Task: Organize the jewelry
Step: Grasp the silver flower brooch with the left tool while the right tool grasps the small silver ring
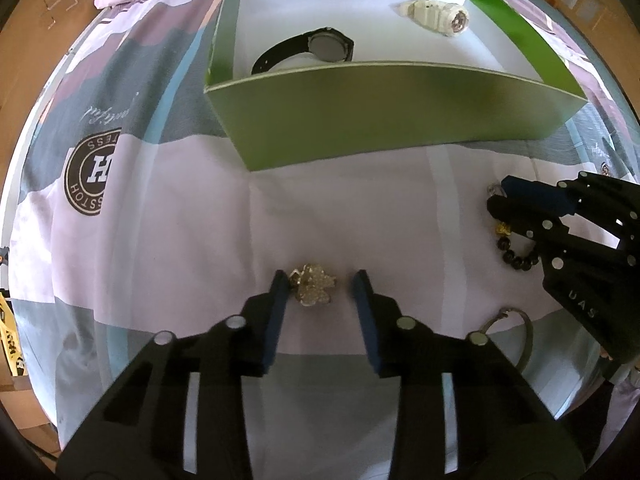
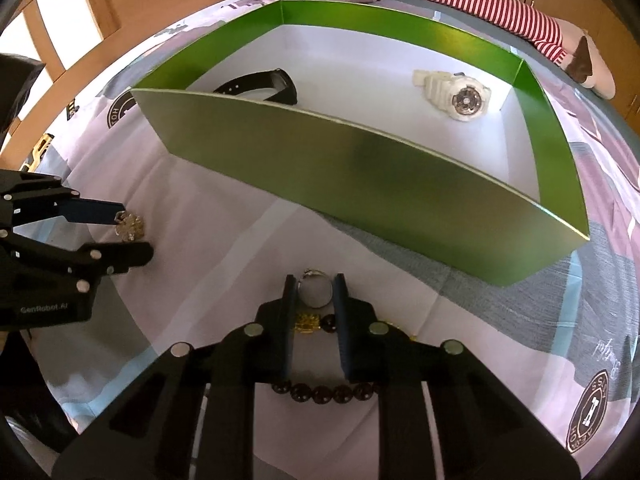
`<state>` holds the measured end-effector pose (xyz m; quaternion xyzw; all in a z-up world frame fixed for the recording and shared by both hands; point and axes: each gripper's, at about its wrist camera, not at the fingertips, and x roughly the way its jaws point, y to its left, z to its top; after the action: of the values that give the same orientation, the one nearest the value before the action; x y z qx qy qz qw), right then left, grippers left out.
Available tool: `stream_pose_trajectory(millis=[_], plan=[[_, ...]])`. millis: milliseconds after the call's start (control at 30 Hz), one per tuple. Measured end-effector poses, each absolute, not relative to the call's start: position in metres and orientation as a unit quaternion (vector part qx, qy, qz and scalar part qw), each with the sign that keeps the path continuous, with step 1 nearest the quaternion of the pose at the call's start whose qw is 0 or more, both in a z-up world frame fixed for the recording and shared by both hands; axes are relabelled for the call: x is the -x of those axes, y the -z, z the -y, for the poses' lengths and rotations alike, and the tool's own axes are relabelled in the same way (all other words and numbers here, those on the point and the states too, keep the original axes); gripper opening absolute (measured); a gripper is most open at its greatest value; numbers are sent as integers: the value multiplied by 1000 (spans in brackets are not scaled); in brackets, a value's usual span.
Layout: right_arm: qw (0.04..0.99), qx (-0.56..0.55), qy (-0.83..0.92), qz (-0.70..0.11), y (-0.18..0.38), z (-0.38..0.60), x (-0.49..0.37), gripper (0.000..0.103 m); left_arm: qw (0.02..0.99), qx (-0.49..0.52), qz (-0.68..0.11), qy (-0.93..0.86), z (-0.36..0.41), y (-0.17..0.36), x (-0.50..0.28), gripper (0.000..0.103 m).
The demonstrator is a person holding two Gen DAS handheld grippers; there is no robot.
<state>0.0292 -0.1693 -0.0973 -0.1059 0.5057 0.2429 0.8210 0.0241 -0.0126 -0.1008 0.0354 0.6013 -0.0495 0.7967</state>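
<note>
Left tongs (image 1: 319,280): my fingers stand wide apart on the bed sheet (image 1: 180,208), straddling a glittering flower brooch (image 1: 313,285). The brooch lies flat between the pads, just beside the left one and clear of the right — not gripped. It is roughly round, with no long axis I can make out.

Right tongs (image 2: 316,286): my fingers are drawn narrow around a small silver ring (image 2: 316,291), which sits between the tips with its opening facing the camera; whether both pads actually touch it I cannot tell. Under these tongs lies a dark bead bracelet (image 2: 324,394), its visible row of beads running left to right across the fingers, with a gold charm (image 2: 306,324) at its far side.

Green box (image 1: 400,120): open-topped, white floor, on the bed beyond both tongs. Inside, a black watch (image 1: 316,50) lies towards the left with its strap curving leftwards from the face, and a white watch (image 1: 436,16) lies towards the right, long axis slanting, dial at its right end.

A thin grey bangle (image 1: 516,332) lies near the right tongs, partly hidden.
</note>
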Motion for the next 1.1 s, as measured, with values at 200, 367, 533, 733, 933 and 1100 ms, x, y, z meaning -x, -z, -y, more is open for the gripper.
stream_pose_trajectory(millis=[200,367,533,733,933,1100], plan=[[821,109,-240,-507,95,171,-27,18,800,-36,-597,59,15,97,-24,27],[822,112,-230,-509,93,174,-28,18,803,-44,-592,58,20,95,-21,32],[821,107,-230,-512,96,175,-31,22,805,-45,-590,50,14,96,-24,44],[820,116,-235,-510,99,169,-30,33,802,-52,-594,41,11,99,-25,52],[824,113,-236,-502,100,167,-30,39,802,-63,-593,37,13,103,-25,52],[827,128,-232,-496,101,163,-29,39,806,-73,-586,38,18,104,-23,50]])
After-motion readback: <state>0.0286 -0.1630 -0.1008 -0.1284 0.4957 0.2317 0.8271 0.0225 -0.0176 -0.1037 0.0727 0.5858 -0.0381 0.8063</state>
